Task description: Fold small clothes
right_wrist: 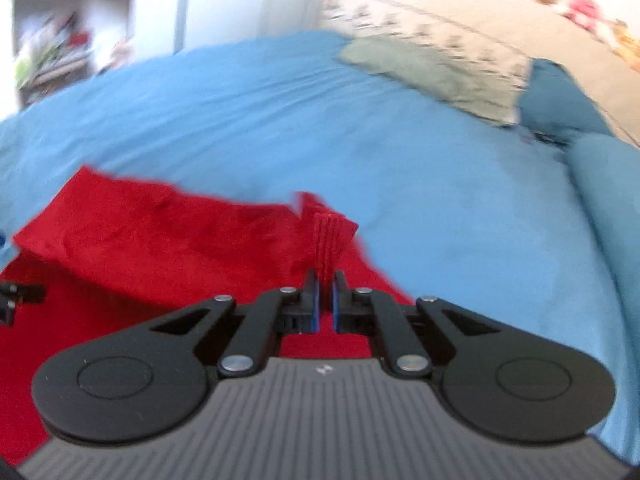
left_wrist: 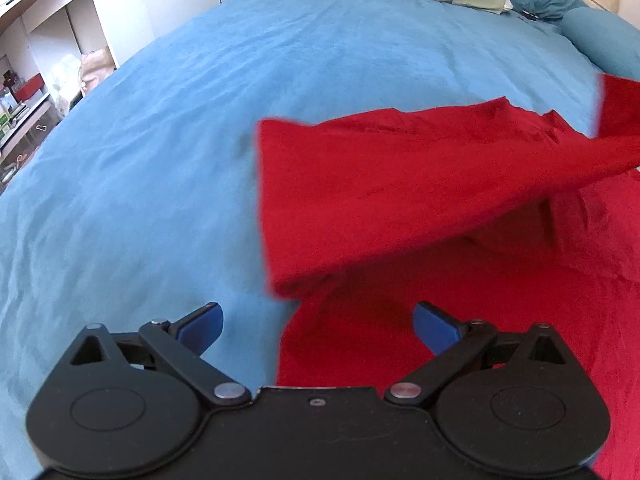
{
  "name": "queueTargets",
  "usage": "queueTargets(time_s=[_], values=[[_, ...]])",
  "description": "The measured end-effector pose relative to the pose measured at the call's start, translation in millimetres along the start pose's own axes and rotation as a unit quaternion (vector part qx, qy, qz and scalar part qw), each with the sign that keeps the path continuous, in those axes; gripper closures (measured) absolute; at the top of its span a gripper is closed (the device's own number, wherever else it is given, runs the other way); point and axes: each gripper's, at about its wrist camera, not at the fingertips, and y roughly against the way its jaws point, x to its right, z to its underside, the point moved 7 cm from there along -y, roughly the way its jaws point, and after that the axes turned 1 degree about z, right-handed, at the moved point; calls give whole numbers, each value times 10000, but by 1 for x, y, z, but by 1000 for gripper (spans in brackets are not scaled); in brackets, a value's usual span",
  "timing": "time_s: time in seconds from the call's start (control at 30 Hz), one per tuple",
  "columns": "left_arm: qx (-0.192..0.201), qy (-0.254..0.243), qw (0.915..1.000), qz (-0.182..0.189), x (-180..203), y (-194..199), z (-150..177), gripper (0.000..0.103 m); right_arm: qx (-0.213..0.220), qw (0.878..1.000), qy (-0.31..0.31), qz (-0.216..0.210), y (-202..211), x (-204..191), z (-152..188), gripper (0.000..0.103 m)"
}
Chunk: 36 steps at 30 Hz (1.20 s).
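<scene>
Across the lower right of the left wrist view, the red garment (left_wrist: pixel 420 208) lies on the blue bedspread (left_wrist: pixel 160 140), one layer lifted and doubled over the rest. Low in the centre of the right wrist view, the right gripper (right_wrist: pixel 325 300) has its jaws pinched shut on a ribbed red edge (right_wrist: pixel 330 240) of the cloth, which stands up between the pads. The left gripper (left_wrist: pixel 318 326) hangs with jaws wide open and empty, above the garment's near left edge. To fold well, the right hand probably should carry its corner across evenly, keeping the cloth taut, while the left takes the matching corner so both edges land square. A lopsided pull would likely skew the fold.
</scene>
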Motion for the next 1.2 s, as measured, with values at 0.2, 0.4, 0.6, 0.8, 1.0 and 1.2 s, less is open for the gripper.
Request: queueTargets(time_s=[0.2, 0.4, 0.6, 0.8, 1.0, 1.2], values=[[80, 102, 9998, -170, 1, -13, -10, 0, -377, 9944, -909, 386, 10, 55, 48, 83], [60, 451, 9978, -479, -14, -20, -14, 0, -729, 9870, -1379, 397, -2, 62, 98, 83], [38, 486, 9977, -461, -19, -15, -8, 0, -1115, 9736, -1932, 476, -9, 73, 131, 65], [84, 327, 9990, -284, -9, -5, -5, 0, -503, 9834, -1711, 327, 18, 64, 111, 13], [-69, 83, 9998, -146, 3, -6, 8, 0, -849, 9801, -1791, 77, -12, 52, 119, 5], [-176, 206, 9996, 11, 2, -11, 12, 0, -918, 9734, -2097, -42, -19, 52, 128, 0]])
